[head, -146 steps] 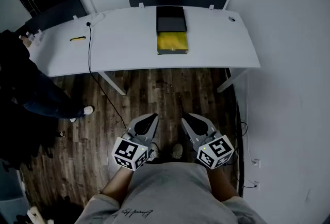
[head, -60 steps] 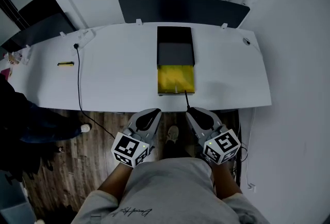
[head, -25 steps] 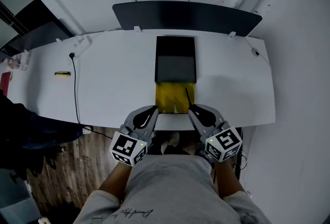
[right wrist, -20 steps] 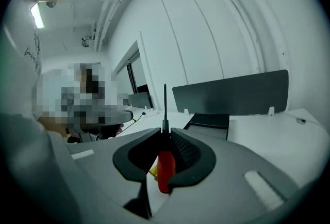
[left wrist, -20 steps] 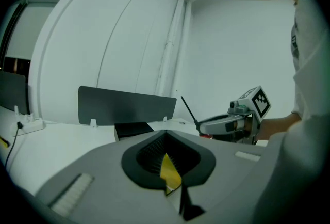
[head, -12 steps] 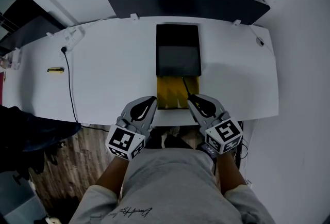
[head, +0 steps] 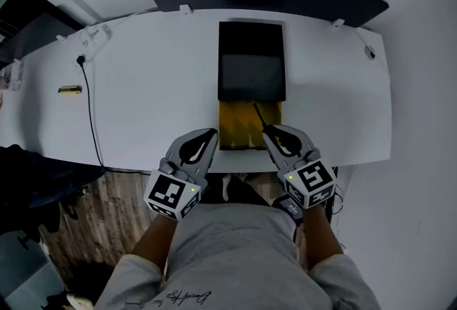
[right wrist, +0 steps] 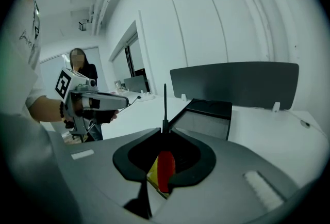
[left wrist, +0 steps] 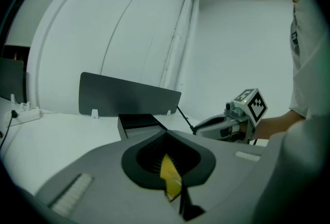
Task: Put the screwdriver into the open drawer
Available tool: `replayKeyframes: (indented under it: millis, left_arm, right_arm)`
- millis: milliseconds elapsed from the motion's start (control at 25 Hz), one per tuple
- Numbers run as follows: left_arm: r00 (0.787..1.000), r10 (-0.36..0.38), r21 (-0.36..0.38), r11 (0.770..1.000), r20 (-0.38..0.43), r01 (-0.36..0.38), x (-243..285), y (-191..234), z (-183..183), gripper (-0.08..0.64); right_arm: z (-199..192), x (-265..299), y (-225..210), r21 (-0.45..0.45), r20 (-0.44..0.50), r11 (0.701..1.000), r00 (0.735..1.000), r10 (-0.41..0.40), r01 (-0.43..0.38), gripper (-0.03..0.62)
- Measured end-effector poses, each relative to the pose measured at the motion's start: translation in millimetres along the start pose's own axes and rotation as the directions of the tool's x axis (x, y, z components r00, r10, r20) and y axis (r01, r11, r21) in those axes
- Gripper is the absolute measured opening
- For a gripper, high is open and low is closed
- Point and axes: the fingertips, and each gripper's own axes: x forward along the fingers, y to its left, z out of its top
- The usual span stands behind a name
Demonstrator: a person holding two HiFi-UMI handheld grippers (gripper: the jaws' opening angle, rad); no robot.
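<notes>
Head view: the person stands at the near edge of the white table (head: 143,80) with both forearms bent forward. The two tools are side by side, marker cubes toward the body and tips pointing at the open drawer (head: 235,128). Its yellow inside shows in front of the black drawer unit (head: 251,51). The right hand-held gripper (head: 269,132) hangs over the drawer's near right corner and carries the screwdriver (head: 259,114). The thin dark shaft slants out past the tips over the yellow interior, a hold that seems meant to lead the tool in tip first. The left hand-held gripper (head: 207,136) hovers just beside the drawer's near left corner, probably only to stay clear. A cable (head: 89,116) lies well apart on the left

Left gripper view: the jaws are clenched together on nothing. A yellow sliver shows through the gap behind the tips, likely the drawer below. The tool is about level and points across the table toward the dark screen (left wrist: 129,96) at the far edge

Right gripper view: the jaws grasp the screwdriver's red handle, and the shaft rises straight out between the tips toward the drawer unit. The screwdriver is in the grip above the drawer, not yet inside it. By my judgement, lowering and letting go remain
</notes>
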Motion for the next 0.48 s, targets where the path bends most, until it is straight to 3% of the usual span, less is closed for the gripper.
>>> replayKeyframes:
  millis: [480]
  left_arm:
    - [1.000,0.005,-0.028,1.000,-0.016,-0.006,6.2,13.8,-19.3,0.000]
  right_arm:
    - [-36.5,37.8,-13.0,-0.049,-0.129,0.999,0.992,-0.015,0.009,0.074]
